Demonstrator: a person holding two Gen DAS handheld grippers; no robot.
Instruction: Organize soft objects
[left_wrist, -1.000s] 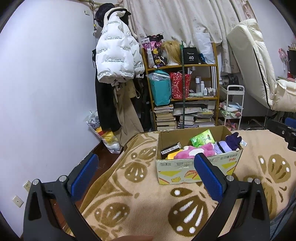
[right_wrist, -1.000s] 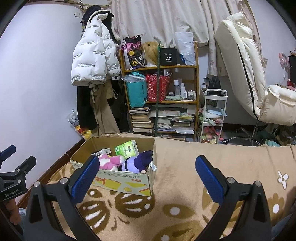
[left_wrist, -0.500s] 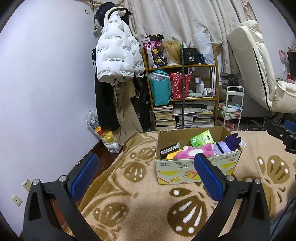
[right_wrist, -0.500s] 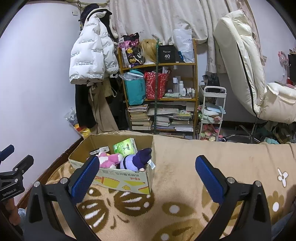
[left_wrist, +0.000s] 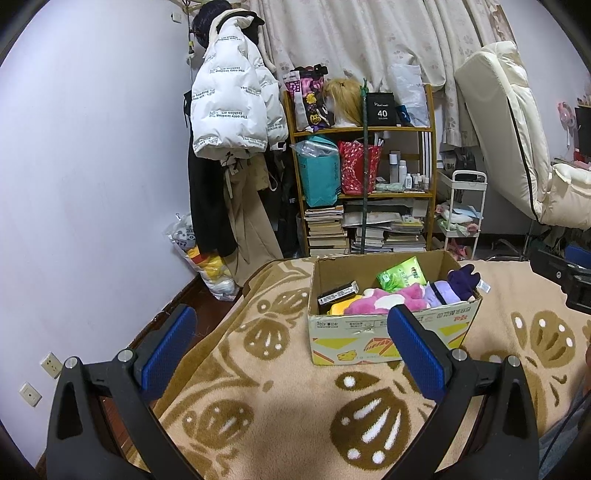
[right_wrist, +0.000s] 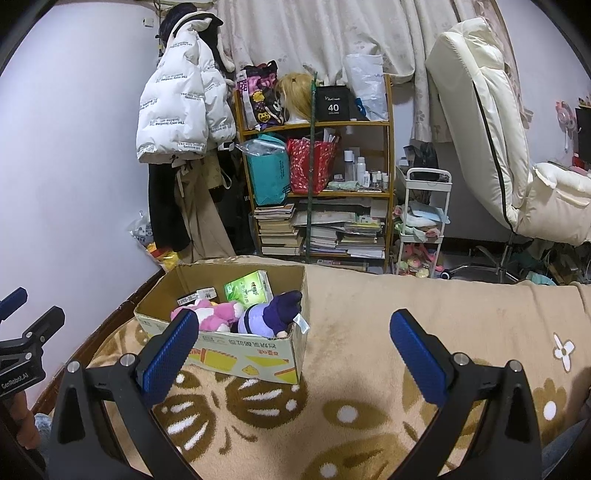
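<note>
A cardboard box (left_wrist: 373, 341) stands on a tan patterned blanket (left_wrist: 266, 398). In it lie a pink plush (left_wrist: 384, 299), a purple plush (left_wrist: 452, 286), a green tissue pack (left_wrist: 400, 275), a yellow item and a dark packet. My left gripper (left_wrist: 291, 347) is open and empty, held in front of the box. The box also shows in the right wrist view (right_wrist: 255, 352) with the pink plush (right_wrist: 214, 315), purple plush (right_wrist: 271, 315) and green pack (right_wrist: 249, 290). My right gripper (right_wrist: 291, 349) is open and empty, to the right of the box.
A wooden shelf (left_wrist: 364, 184) with books and bags stands beyond the bed. A white jacket (left_wrist: 231, 110) hangs on the wall. A white cart (right_wrist: 423, 221) and a cream recliner (right_wrist: 491, 147) stand at the right. The left gripper's body (right_wrist: 22, 350) shows at the left edge.
Both views have shifted only slightly. The right wrist view has edged a little to the right of the box. Both grippers stay open and empty.
</note>
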